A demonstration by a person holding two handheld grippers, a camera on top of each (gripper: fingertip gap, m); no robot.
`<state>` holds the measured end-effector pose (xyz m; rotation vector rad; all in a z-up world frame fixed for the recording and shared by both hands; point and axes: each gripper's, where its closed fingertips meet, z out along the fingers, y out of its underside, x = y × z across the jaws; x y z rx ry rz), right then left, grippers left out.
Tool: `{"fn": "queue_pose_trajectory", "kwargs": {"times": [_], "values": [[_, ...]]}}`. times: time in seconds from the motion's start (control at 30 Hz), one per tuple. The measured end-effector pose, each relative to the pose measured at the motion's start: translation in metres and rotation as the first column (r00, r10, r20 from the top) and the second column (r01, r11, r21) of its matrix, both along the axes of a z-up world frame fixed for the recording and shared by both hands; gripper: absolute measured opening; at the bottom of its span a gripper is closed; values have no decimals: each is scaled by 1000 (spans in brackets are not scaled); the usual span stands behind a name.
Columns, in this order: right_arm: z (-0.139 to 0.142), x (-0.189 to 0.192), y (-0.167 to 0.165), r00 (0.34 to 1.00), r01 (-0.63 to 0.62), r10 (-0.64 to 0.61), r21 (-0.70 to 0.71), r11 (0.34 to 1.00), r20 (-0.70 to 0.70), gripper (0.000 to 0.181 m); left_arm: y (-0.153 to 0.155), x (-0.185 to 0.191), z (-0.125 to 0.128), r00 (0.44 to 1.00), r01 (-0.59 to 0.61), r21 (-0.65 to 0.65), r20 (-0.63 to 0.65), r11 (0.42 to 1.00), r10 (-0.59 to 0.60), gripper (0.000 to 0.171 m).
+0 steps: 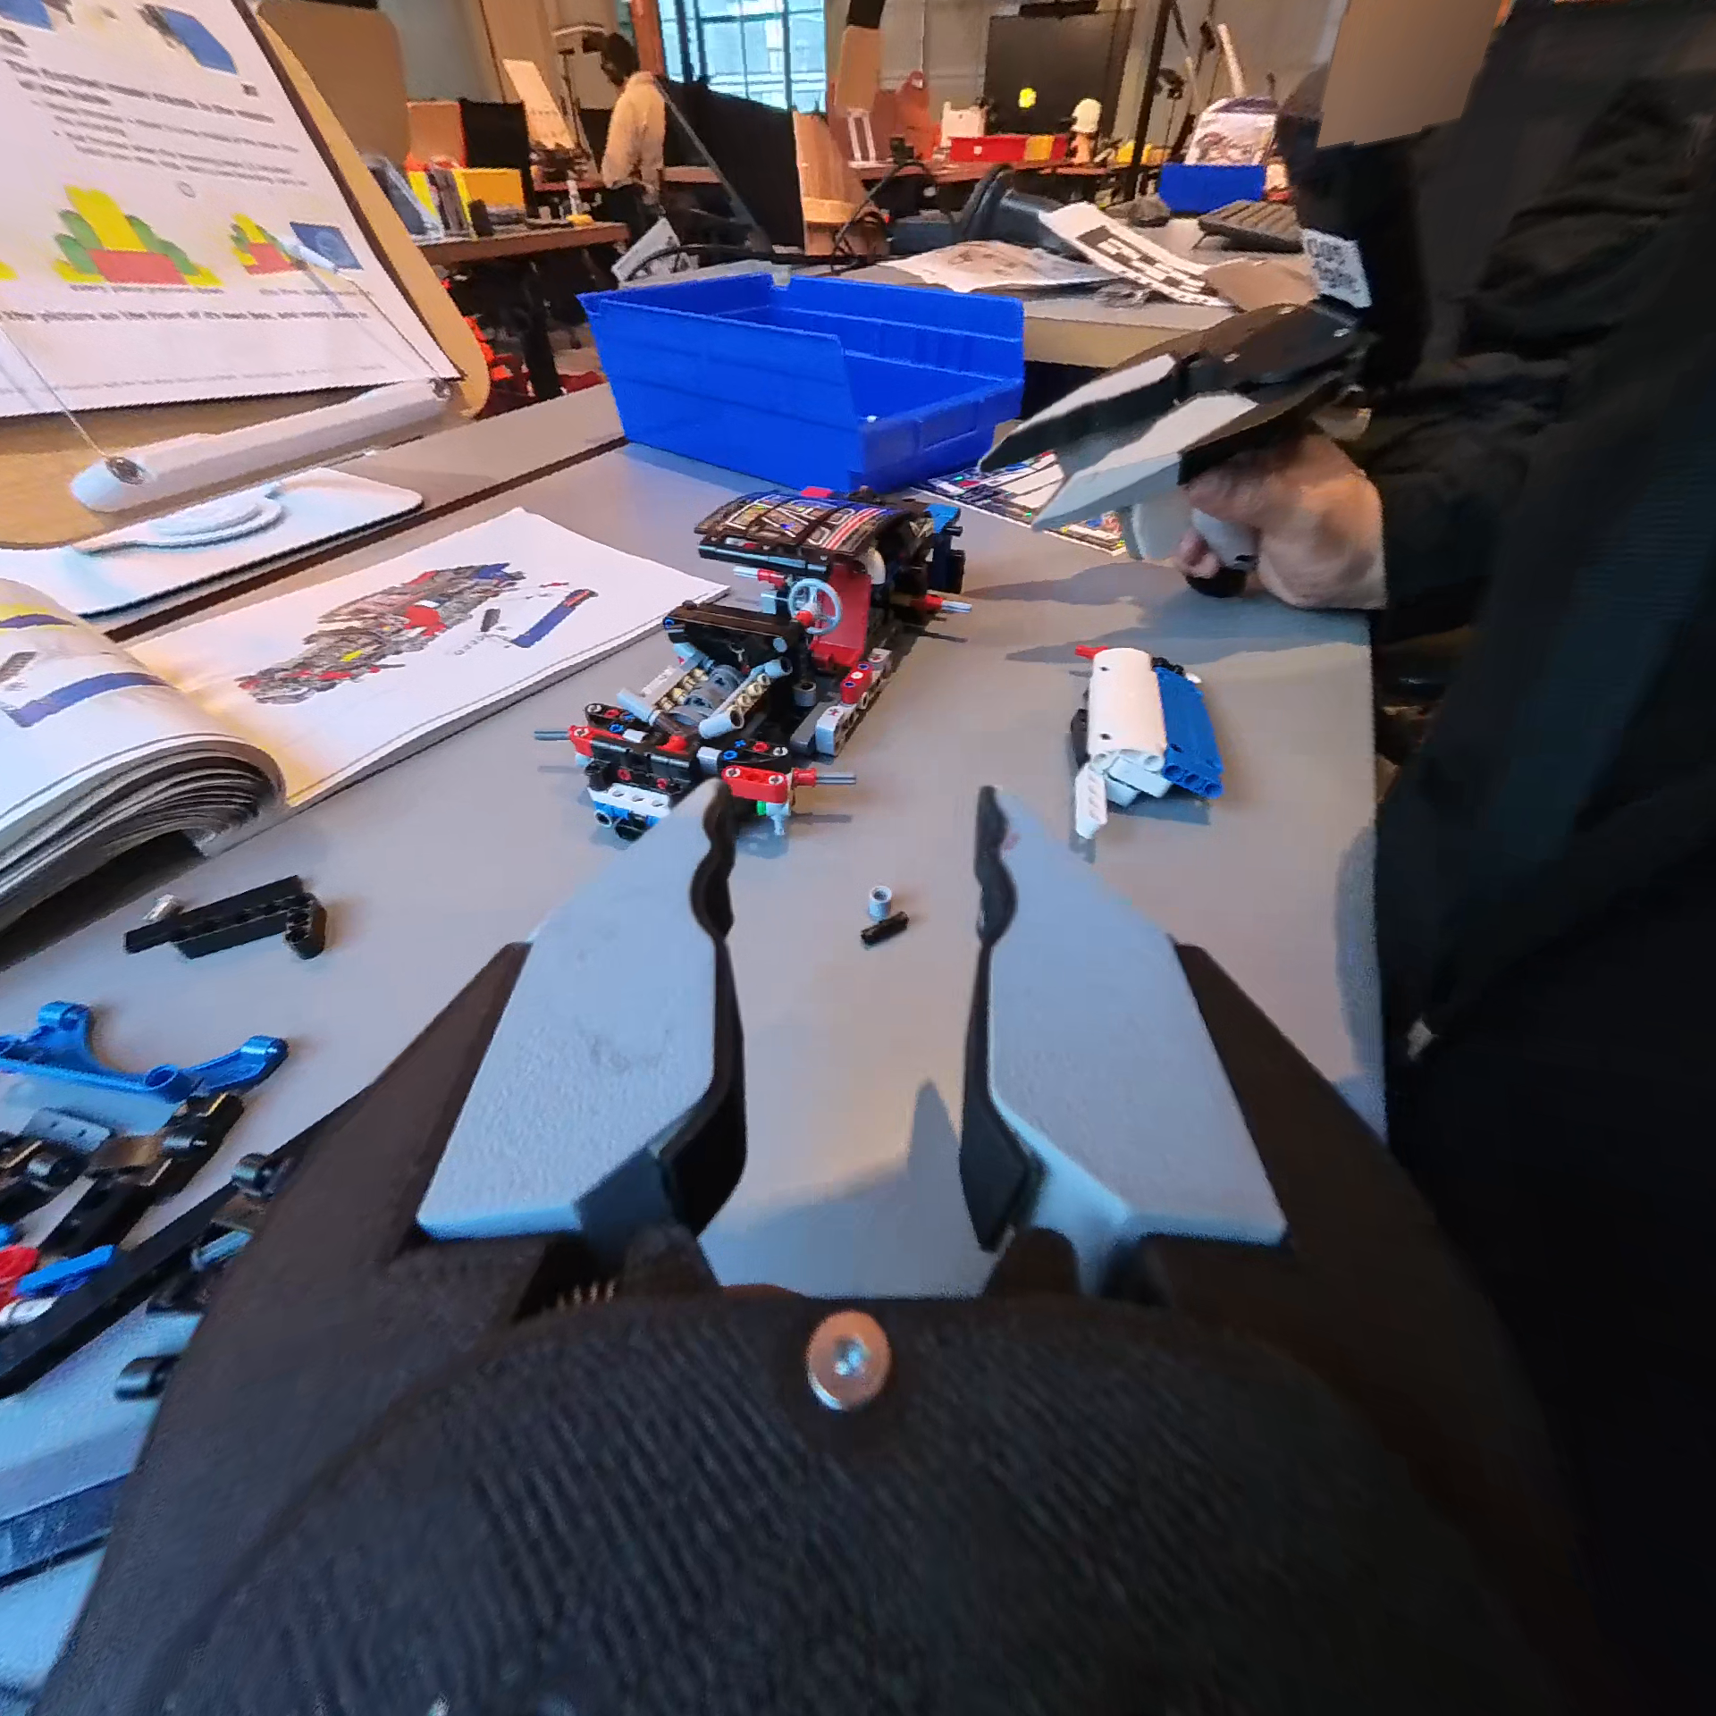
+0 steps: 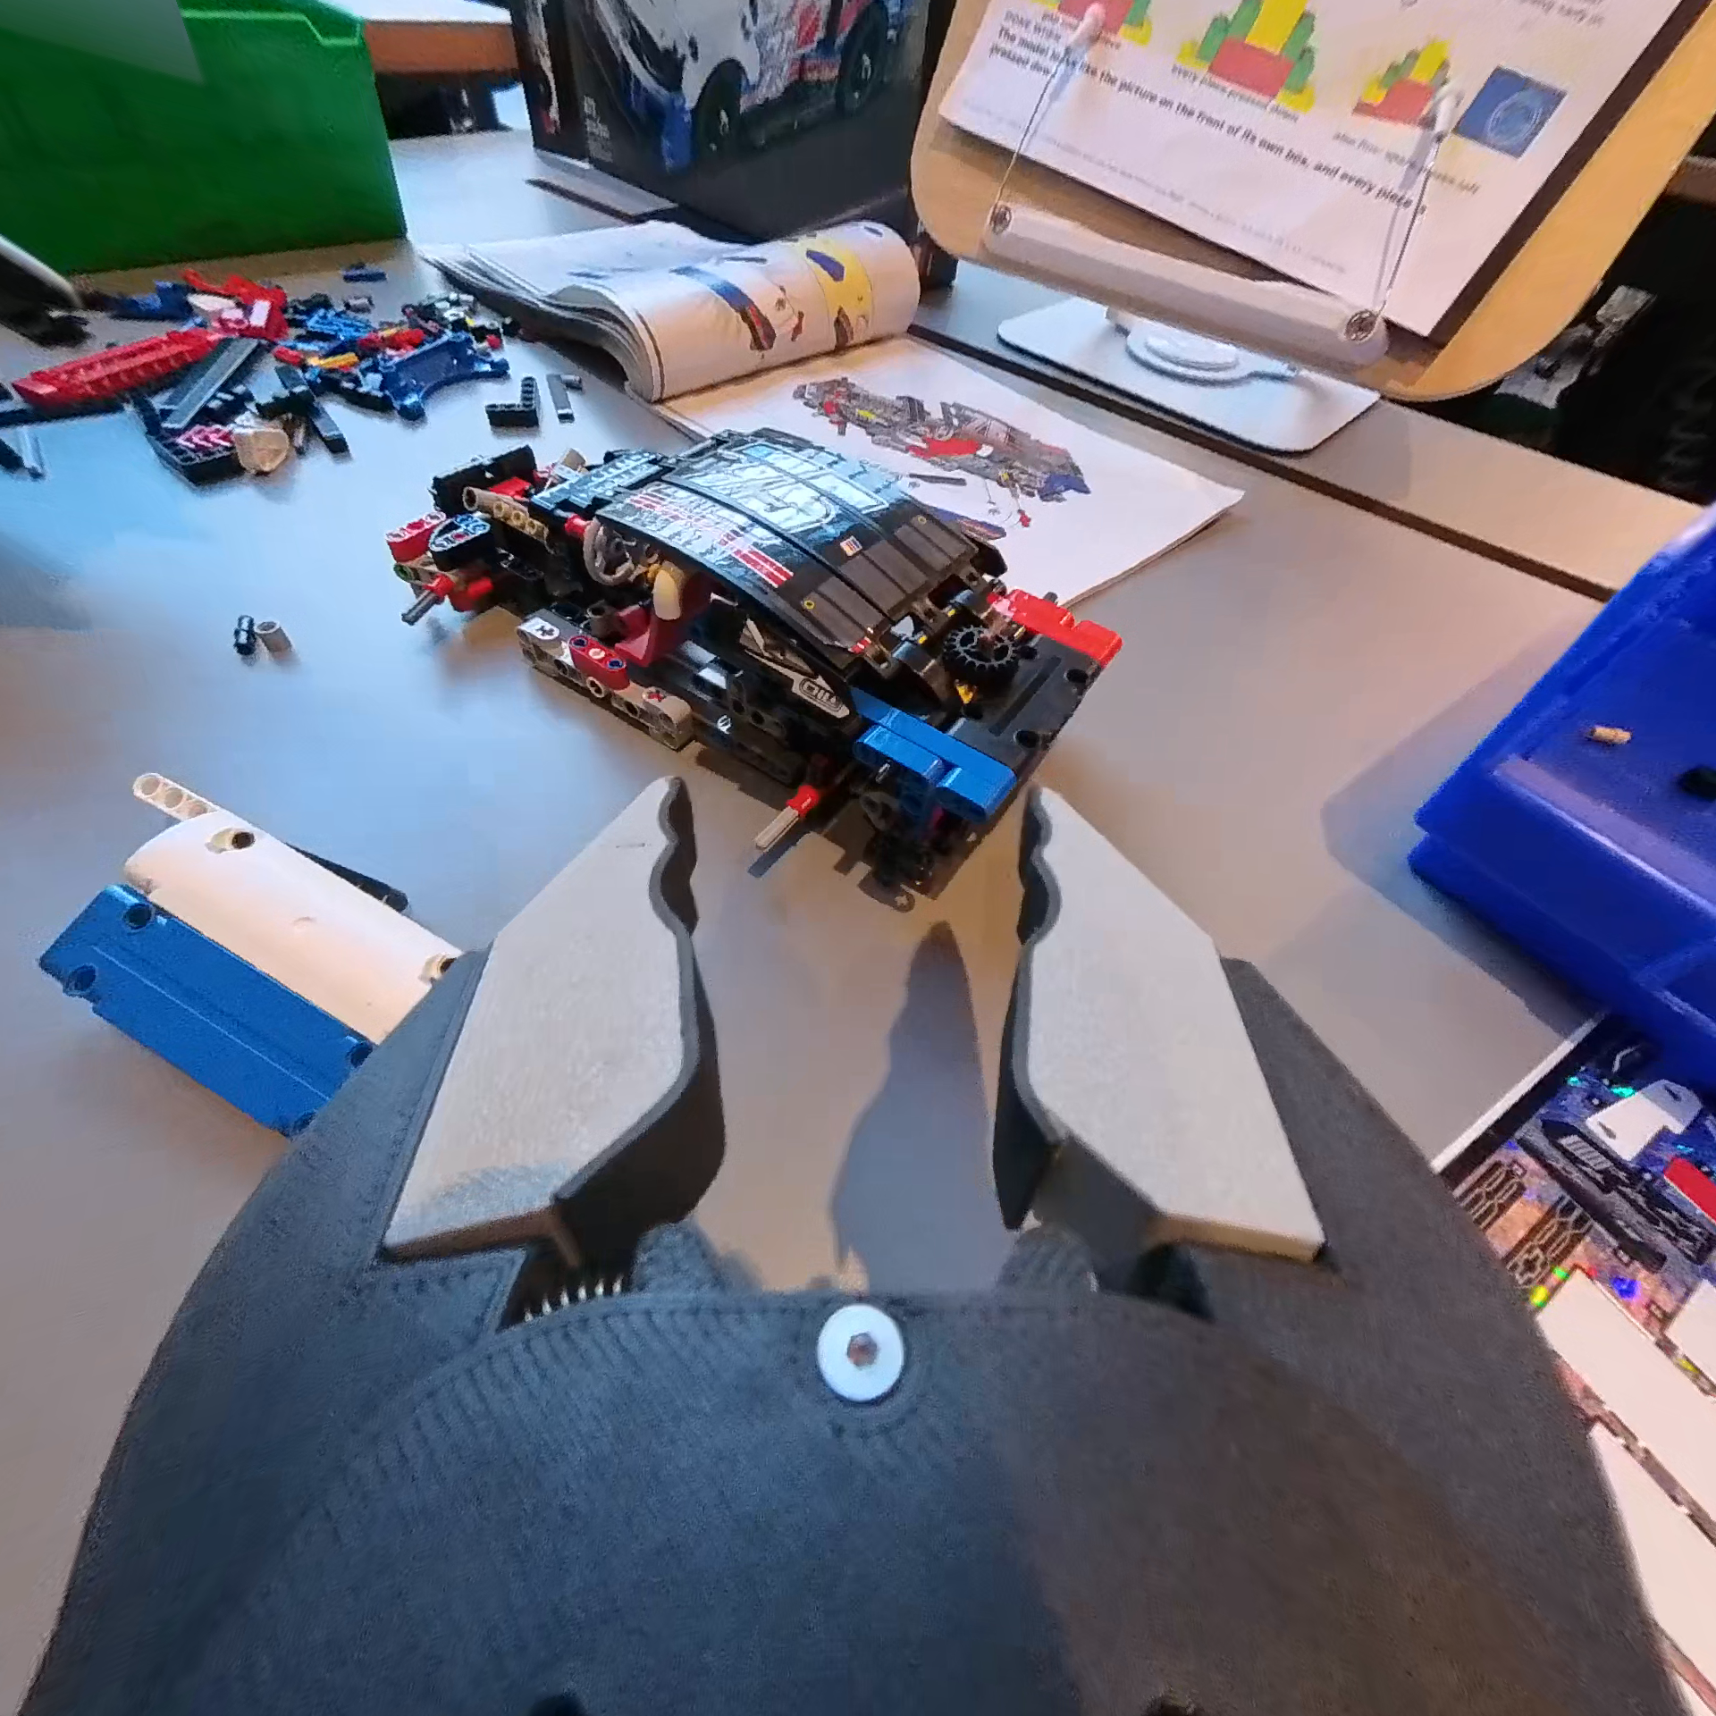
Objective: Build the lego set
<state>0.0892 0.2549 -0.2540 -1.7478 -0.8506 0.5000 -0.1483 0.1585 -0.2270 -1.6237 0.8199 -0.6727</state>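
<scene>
Fingers of my left gripper [image 1: 850,817] stand apart, holding nothing, above the grey worktop [image 1: 464,854]. Between them lie a small grey bush [image 1: 879,899] and a black pin [image 1: 884,929]; the half-built black, red and blue lego car [image 1: 771,650] sits mid-worktop beyond. From the right wrist, my right gripper [image 2: 854,808] also gapes empty, the car [image 2: 743,604] just beyond its tips, a white-and-blue panel piece [image 2: 241,947] to the left.

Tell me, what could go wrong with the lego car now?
1. Two tiny pieces, a grey bush and a black pin, lie loose in front of the open left claw. A nudge might roll them away.
2. Thin axles stick out of the car. The open right claw sits close to its blue end and could snag one.
3. The white and blue panel sits near the table edge and may get knocked off.
</scene>
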Motion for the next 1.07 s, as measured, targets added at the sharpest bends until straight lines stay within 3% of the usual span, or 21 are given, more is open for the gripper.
{"fn": "queue_pose_trajectory", "kwargs": {"times": [0.4,0.67,0.87,1.07], "values": [[-6,7,12,998,63,-64,-74,995,-12,74,3,-7,7,998,-6,-3,66,1000,6,48],[-9,7,13,997,76,-75,-84,994,7,73,4,-7,7,997,0,-19,80,1000,1,47],[-8,8,13,997,79,-79,-82,994,0,72,15,-21,12,982,-42,-83,178,996,56,45],[-10,9,15,996,89,-88,-92,992,9,65,13,-18,10,987,-38,-76,156,996,49,44]]}}
